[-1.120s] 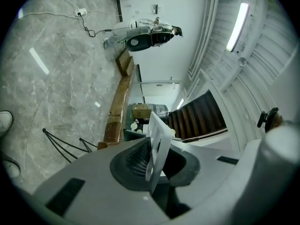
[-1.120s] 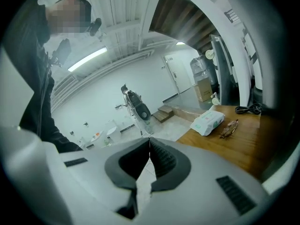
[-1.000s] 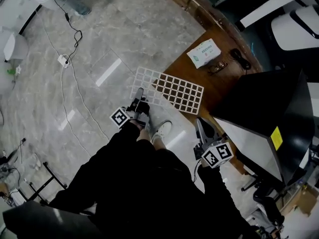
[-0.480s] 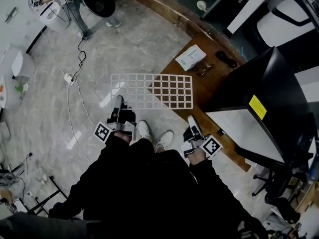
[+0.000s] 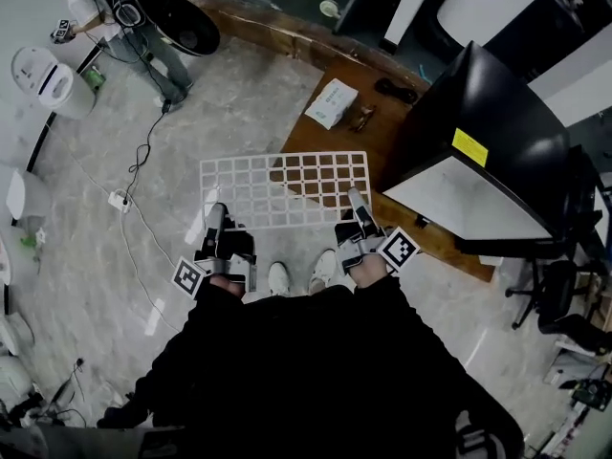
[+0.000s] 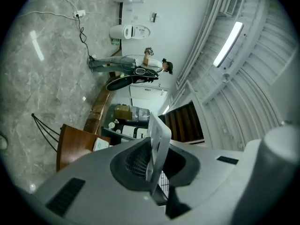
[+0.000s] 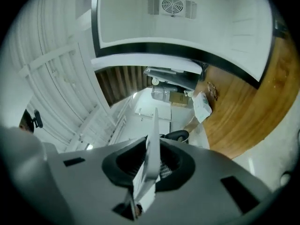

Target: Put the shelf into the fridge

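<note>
The white grid shelf hangs roughly level in front of me, above the floor and the edge of the wooden platform. My left gripper is shut on its near left corner; the shelf's edge stands clamped between the pads. My right gripper holds the near right corner. Its jaws have just been closing, and the shelf's edge sits pinched between them. The black fridge stands on the right. Its white inside, with a fan grille, fills the top of the right gripper view.
A white box and a dark object lie on the wooden platform. A cable runs across the marble floor on the left. A person stands far back left. An office chair is at the right.
The shelf rose from a tilted, one-handed hold to a level hold. The right gripper moved up to its near right corner and took hold. The left gripper lifted.
</note>
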Tool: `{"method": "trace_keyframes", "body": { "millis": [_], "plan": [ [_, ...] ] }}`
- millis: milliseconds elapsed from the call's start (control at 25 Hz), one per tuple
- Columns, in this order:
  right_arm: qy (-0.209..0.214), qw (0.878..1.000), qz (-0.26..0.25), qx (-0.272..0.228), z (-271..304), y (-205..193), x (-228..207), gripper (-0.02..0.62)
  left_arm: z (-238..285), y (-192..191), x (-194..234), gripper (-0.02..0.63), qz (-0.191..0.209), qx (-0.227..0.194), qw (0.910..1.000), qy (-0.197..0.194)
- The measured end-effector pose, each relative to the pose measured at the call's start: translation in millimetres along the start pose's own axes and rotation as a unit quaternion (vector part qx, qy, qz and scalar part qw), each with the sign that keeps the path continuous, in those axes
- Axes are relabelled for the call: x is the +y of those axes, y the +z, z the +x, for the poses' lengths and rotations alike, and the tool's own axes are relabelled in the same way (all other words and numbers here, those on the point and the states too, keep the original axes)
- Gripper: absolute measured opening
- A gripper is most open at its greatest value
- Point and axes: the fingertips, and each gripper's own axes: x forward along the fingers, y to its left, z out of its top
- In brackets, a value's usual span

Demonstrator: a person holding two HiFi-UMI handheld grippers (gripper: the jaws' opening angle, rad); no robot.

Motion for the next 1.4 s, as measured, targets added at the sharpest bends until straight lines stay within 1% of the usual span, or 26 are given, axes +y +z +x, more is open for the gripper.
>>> {"method": "trace_keyframes", "body": {
  "millis": [120, 200, 320, 400, 480, 560, 720, 840, 1000, 1120, 1240, 1400],
  "plan": [
    [-0.009, 0.998, 0.028, -0.049, -19.7, -5.9, 11.0, 0.044, 4.1, 1.2, -3.8, 0.034, -0.001, 0.028, 0.9995, 0.014],
    [-0.015, 0.996, 0.028, -0.079, -43.0, -8.5, 26.8, 0.04, 2.1, -4.8, -11.1, 0.034, 0.002, 0.054, 0.9984, 0.02],
    [-0.023, 0.991, 0.02, -0.13, -85.3, -5.7, 48.2, 0.037, 1.0, -27.0, -18.5, 0.032, 0.007, 0.107, 0.994, 0.02],
    [-0.033, 0.986, 0.016, -0.16, -114.5, 0.6, 52.4, 0.037, 3.4, -49.6, -16.8, 0.031, 0.013, 0.149, 0.9885, 0.024],
    [-0.041, 0.981, 0.013, -0.192, -144.1, 9.7, 51.3, 0.037, 7.8, -76.9, -13.0, 0.031, 0.018, 0.191, 0.981, 0.027],
    [-0.046, 0.974, 0.013, -0.222, -173.1, 18.5, 50.4, 0.037, 9.0, -104.8, -11.2, 0.031, 0.015, 0.225, 0.9739, 0.027],
    [-0.056, 0.962, 0.007, -0.267, -231.4, 35.1, 54.8, 0.037, -3.7, -158.2, -10.0, 0.031, 0.009, 0.268, 0.963, 0.03],
    [-0.061, 0.953, 0.003, -0.298, -273.5, 57.3, 55.5, 0.037, -9.3, -206.2, -9.3, 0.031, 0.0, 0.296, 0.9548, 0.029],
    [-0.058, 0.942, 0.003, -0.329, -323.2, 98.3, 49.5, 0.035, -12.9, -271.3, -8.1, 0.031, 0.002, 0.318, 0.9479, 0.024],
    [-0.055, 0.94, -0.003, -0.335, -351.9, 135.6, 43.3, 0.035, -14.1, -317.3, -6.1, 0.031, 0.003, 0.321, 0.9467, 0.024],
    [-0.051, 0.945, -0.007, -0.323, -375.6, 173.4, 39.9, 0.035, -17.8, -358.6, -9.1, 0.031, 0.017, 0.311, 0.9499, 0.029],
    [-0.038, 0.952, 0.006, -0.305, -409.7, 227.6, 36.1, 0.035, -21.4, -420.4, -16.8, 0.031, 0.026, 0.289, 0.9565, 0.031]
  ]
}}
